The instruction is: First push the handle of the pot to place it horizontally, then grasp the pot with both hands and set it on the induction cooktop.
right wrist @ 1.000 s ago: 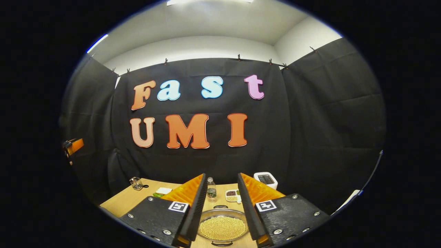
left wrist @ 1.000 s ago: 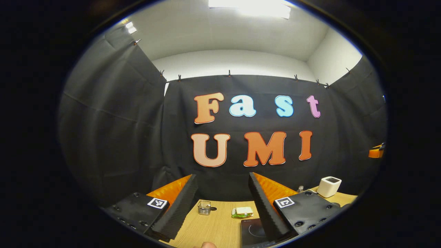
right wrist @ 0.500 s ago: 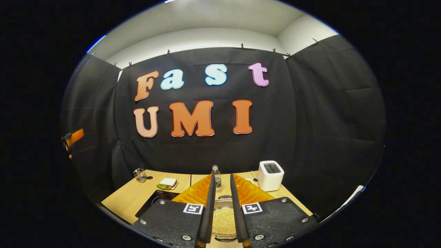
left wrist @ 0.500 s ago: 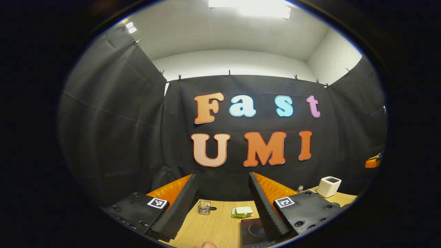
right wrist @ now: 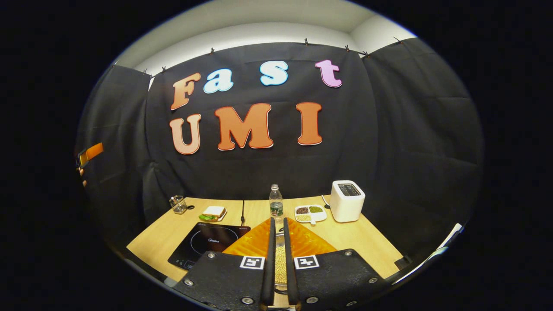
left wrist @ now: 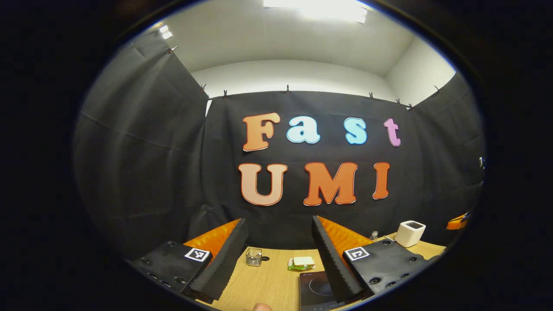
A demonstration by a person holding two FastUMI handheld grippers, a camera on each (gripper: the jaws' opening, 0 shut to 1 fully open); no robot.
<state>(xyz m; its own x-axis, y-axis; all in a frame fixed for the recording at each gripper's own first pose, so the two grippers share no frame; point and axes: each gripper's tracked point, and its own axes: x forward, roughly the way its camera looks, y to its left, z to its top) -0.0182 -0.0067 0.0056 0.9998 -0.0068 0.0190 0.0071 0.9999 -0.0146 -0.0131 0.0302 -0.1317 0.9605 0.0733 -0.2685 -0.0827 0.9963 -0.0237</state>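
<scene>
In the right gripper view, the pot shows as a strip of yellow beans through the thin slit between my right gripper's fingers; the rest is hidden behind them. The fingers are shut with nothing held between them, above the pot. The black induction cooktop lies on the table to the pot's left. My left gripper stands open and holds nothing, over the table's left part, with the cooktop just inside its right finger.
On the wooden table stand a water bottle, a white divided dish, a white toaster, a sandwich plate and a glass cup along the back. The left gripper shows orange at the far left.
My right gripper's fingers went from wide apart to shut, and its view tipped down onto the table. The left gripper barely shifted.
</scene>
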